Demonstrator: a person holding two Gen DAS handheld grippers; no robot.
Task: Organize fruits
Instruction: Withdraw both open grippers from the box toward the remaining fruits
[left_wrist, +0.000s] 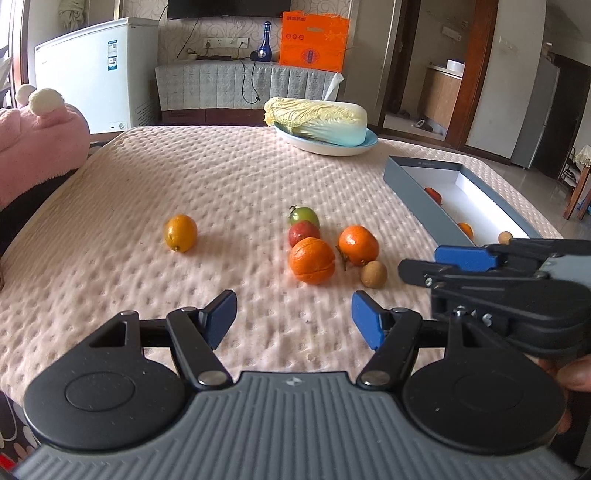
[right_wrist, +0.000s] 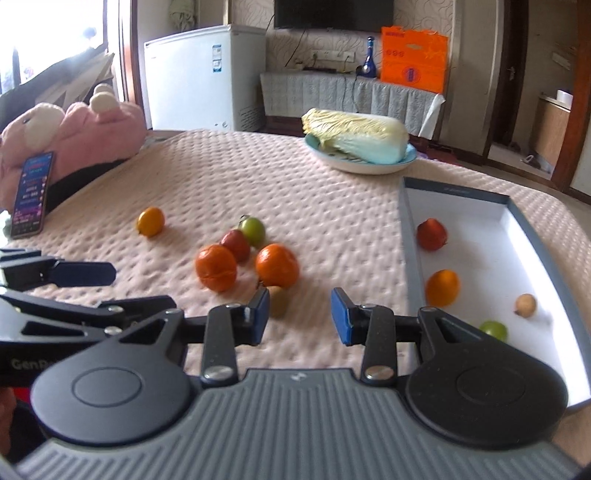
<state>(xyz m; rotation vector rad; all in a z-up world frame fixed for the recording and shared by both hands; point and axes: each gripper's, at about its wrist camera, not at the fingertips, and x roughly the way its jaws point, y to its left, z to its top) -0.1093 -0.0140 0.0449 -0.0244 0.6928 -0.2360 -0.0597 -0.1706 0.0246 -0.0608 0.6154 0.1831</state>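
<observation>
Loose fruit lies on the pink padded table: a yellow-orange citrus (left_wrist: 180, 233) alone at left, then a cluster of a green tomato (left_wrist: 304, 216), a red fruit (left_wrist: 303, 233), two oranges (left_wrist: 312, 260) (left_wrist: 358, 245) and a small brown longan (left_wrist: 373, 274). A grey box (right_wrist: 410, 236) with a white inside holds a red fruit (right_wrist: 431, 234), an orange (right_wrist: 442, 288), a longan (right_wrist: 525, 304) and a green fruit (right_wrist: 493, 330). My left gripper (left_wrist: 293, 319) is open and empty, short of the cluster. My right gripper (right_wrist: 300, 315) is open and empty, beside the box's near left wall.
A napa cabbage (left_wrist: 317, 120) lies on a blue-rimmed plate (left_wrist: 325, 147) at the table's far side. A pink plush toy (left_wrist: 40, 136) sits at the left edge, with a phone (right_wrist: 32, 194) leaning by it. A white freezer and a cabinet stand behind.
</observation>
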